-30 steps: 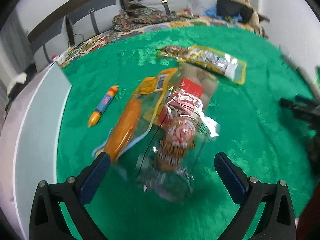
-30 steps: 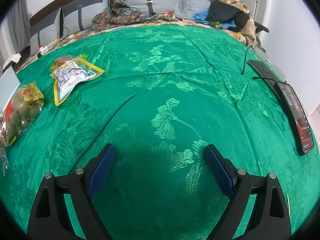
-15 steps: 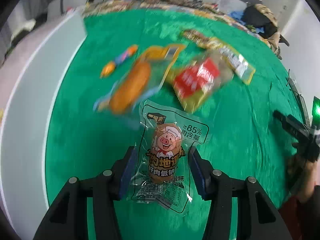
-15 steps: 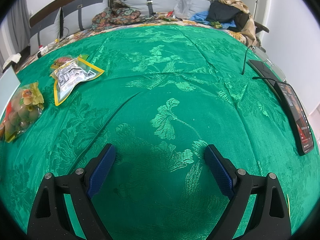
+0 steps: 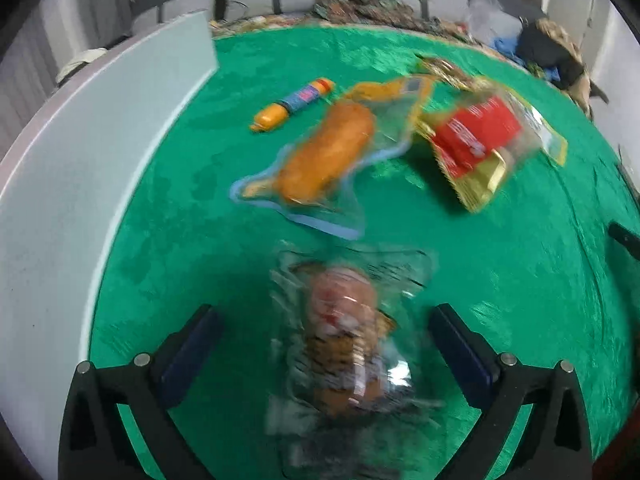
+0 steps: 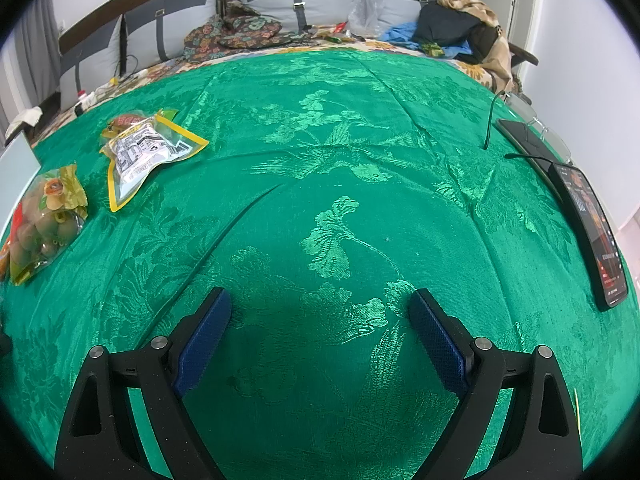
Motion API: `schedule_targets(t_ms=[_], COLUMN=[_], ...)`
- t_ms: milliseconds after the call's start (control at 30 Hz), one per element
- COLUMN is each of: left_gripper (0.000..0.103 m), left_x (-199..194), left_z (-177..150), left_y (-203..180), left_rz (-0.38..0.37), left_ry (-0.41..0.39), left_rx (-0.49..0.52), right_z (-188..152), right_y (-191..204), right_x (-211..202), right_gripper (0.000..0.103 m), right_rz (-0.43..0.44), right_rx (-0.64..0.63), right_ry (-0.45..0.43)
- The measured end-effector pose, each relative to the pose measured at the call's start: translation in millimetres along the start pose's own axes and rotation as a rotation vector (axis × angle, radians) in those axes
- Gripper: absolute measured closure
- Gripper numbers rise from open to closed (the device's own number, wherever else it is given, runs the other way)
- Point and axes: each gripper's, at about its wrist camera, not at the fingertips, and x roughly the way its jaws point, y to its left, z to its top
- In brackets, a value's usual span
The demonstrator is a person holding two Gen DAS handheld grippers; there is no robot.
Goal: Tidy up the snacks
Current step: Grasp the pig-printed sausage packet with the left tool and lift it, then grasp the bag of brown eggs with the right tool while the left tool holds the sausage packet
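Left gripper [image 5: 324,340]: jaws spread wide, gripping nothing; clear sausage packet [image 5: 348,344] lies blurred between the fingers on the green cloth [image 5: 520,280], apparently set apart from the orange snack pack [image 5: 320,160], red bag [image 5: 476,140] and small tube [image 5: 292,108] beyond; right gripper [image 6: 320,332]: open, empty, hovering over bare cloth, probably idle.

Print shows on the red-labelled pouch [image 5: 478,136] and silver packet [image 6: 140,150], none legible.
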Motion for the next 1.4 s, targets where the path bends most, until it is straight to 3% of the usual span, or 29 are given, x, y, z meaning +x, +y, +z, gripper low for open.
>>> schedule_targets(t_ms=[233,800,900,967,1000,1100,1167,1233,1300,1400], left_gripper=[0.000,0.000,0.000,0.000,0.000,0.000,0.000,0.000,0.000,0.000], left_x=[1,3,2,2,2,2,2,2,2,2], left_z=[-1,1,0,0,0,0,0,0,-1,0], left_y=[14,15,15,15,15,15,16,15,15,16], left_rz=[0.008,0.011,0.012,0.011,0.011,0.011,0.011,0.011,0.011,0.009], left_ry=[-0.069,-0.076,-0.076,-0.076,-0.076,-0.076,-0.076,-0.076,-0.076,-0.077], left_rx=[-0.014,-0.020,-0.021,-0.020,-0.020,-0.020,-0.021,-0.020,-0.020,-0.020], right_z=[0,0,7,16,23,47,61,70,77,81], right_y=[0,0,9,24,38,93,123,152,179,213], right_x=[0,-1,-5,-21,-30,-37,-31,-20,-8,11], right_gripper=[0.010,0.010,0.013,0.012,0.012,0.012,0.012,0.012,0.012,0.013], right_rz=[0.000,-0.001,-0.037,0.036,0.120,0.320,0.401,0.426,0.394,0.270], right_rx=[0.000,-0.001,-0.028,0.013,0.047,0.140,0.247,0.335,0.358,0.240], right_ry=[0.000,0.000,0.054,0.042,0.046,0.126,0.181,0.218,0.240,0.289])
